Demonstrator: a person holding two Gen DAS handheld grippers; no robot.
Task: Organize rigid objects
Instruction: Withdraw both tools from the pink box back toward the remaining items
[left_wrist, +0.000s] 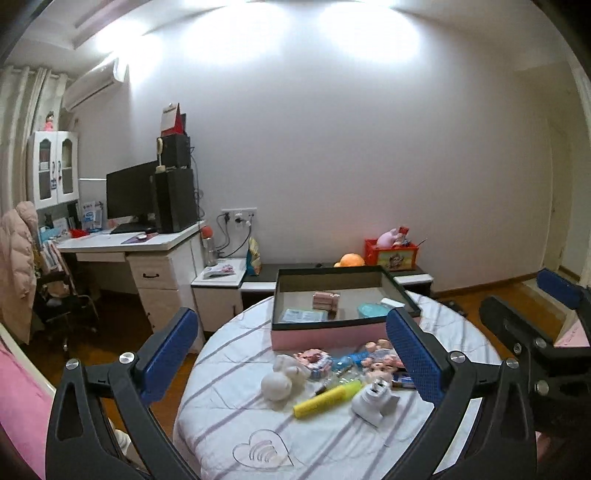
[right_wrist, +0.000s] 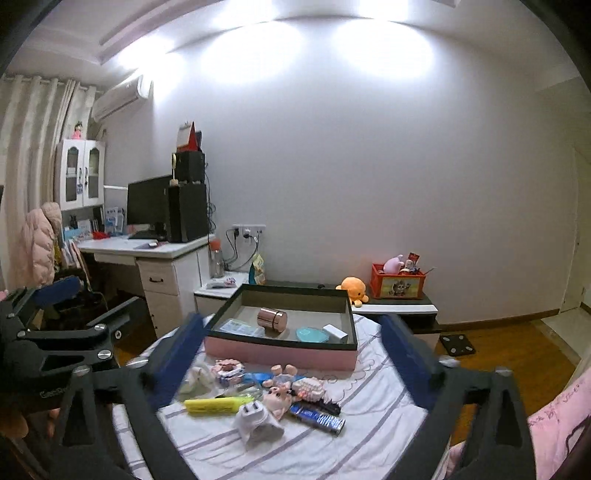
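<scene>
A round worktop (right_wrist: 332, 454) is seen in front, with a box (right_wrist: 280, 354) set at its far side. Inside the box, a cylinder (right_wrist: 272, 320) is placed near the middle, a flat packet (right_wrist: 236, 326) to its left and a small block (right_wrist: 335, 332) to its right. Before the box, a highlighter (right_wrist: 214, 405), a plug adapter (right_wrist: 255, 419) and a doll (right_wrist: 280, 397) are laid close together. A desk (right_wrist: 147, 247) is set behind, to the left.

1. Round table (left_wrist: 229, 417): covered in matt white cloth with pale purple stripes.
2. Shallow box (right_wrist: 280, 354): pink cardboard-like walls, dull grey lining.
3. Small cylinder (right_wrist: 272, 322): shiny rose-gold, metallic-looking.
4. Highlighter (right_wrist: 216, 406): smooth yellow plastic.
5. Charger plug (right_wrist: 253, 415): smooth white plastic, metal prongs.
6. Left gripper (left_wrist: 295, 350): matt black frame, silver metal screws, rough dotted blue pads.
7. Floor (right_wrist: 517, 350): glossy brown wood.
</scene>
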